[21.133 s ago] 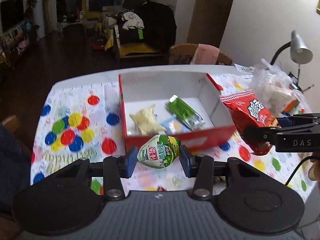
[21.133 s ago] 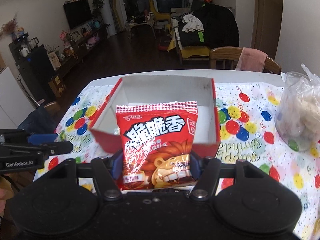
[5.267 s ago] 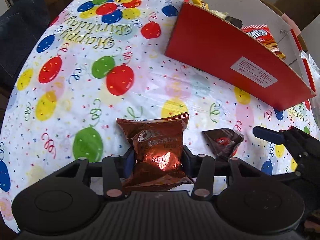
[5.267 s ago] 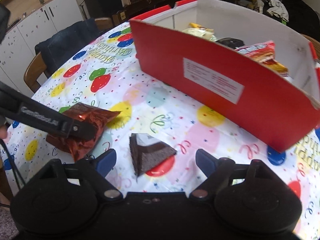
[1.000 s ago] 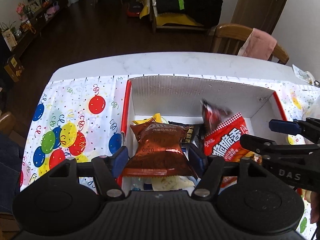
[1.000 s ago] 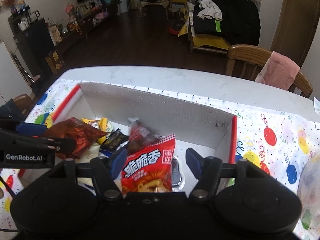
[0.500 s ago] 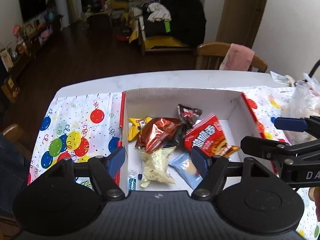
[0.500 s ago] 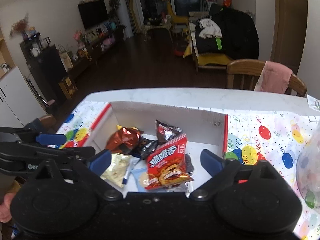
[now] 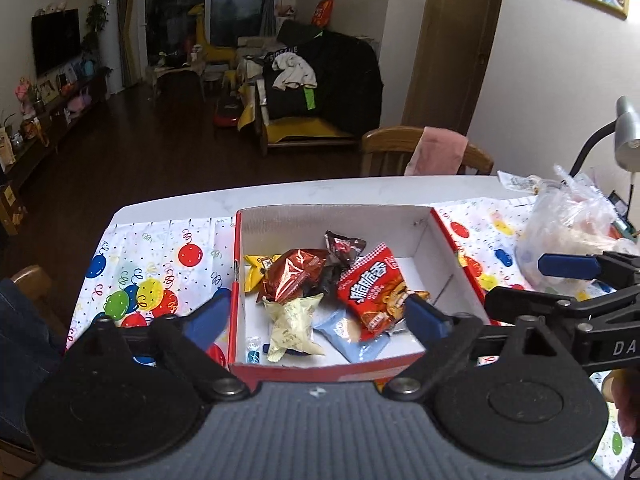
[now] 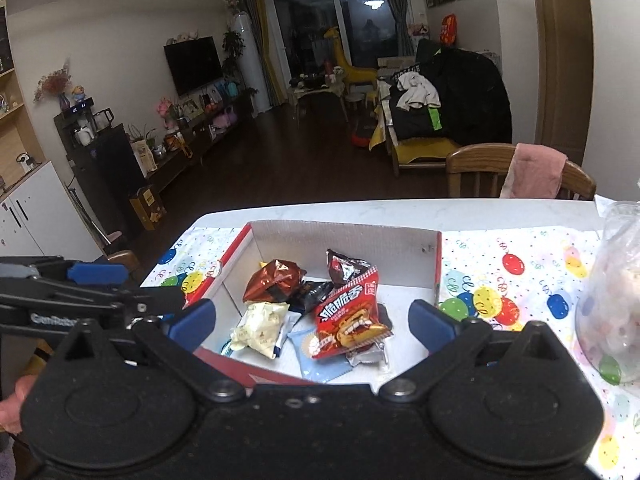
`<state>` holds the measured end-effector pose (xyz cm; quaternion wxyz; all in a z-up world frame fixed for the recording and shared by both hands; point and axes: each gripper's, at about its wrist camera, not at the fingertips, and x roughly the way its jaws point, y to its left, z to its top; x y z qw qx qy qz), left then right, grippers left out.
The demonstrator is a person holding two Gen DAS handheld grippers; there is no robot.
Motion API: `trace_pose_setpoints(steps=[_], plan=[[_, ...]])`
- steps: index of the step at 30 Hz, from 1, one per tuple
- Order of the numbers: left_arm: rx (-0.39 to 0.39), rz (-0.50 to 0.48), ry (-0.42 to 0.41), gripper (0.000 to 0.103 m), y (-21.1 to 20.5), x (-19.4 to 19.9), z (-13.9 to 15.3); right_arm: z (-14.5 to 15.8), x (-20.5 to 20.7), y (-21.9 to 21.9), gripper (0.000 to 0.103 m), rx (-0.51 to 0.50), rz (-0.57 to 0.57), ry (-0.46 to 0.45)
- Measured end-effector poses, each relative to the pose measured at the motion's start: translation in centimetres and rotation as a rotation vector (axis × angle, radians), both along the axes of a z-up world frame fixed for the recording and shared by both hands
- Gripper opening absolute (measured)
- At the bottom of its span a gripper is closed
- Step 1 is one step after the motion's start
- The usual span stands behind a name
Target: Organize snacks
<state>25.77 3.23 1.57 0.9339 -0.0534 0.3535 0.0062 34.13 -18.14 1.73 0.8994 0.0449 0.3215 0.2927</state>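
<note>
A red cardboard box [image 9: 460, 256] with a white inside stands on the balloon-print tablecloth and holds several snack packs. In it lie a red chip bag [image 9: 374, 288], a copper-brown Oreo pack [image 9: 292, 274], a small dark brown pack [image 9: 344, 246], a yellow pack [image 9: 256, 268], a cream pack [image 9: 292, 320] and a light blue pack [image 9: 352, 334]. The box [image 10: 438, 264] and chip bag [image 10: 348, 316] also show in the right wrist view. My left gripper [image 9: 318, 316] is open and empty above the box's near side. My right gripper [image 10: 310, 322] is open and empty too.
A clear plastic bag [image 9: 568, 224] of food sits on the table to the right of the box, with a desk lamp [image 9: 624, 136] behind it. A wooden chair [image 9: 424, 156] with a pink cloth stands at the table's far edge. A dark living room lies beyond.
Both grippers have let go of their packs: the Oreo pack and the small dark pack now lie in the box. Both grippers have pulled back and up, jaws wide.
</note>
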Motion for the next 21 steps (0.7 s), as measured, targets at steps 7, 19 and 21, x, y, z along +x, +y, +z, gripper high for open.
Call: trace_pose_setpoints(steps=[7, 19, 21], plan=[[-0.032, 0.015, -0.027, 0.103, 0.2, -2.2, 0.4, 0.1, -1.9, -0.6, 0.103, -0.004, -0.020, -0.023], [-0.021, 0.050, -0.037, 0.103, 0.5, -3.4, 0.7, 0.1, -3.4, -0.8, 0.103, 0.002, -0.052, -0.035], [-0.017, 0.053, -0.034, 0.103, 0.5, -3.3, 0.7, 0.1, -3.5, -0.8, 0.103, 0.004, -0.063, -0.030]])
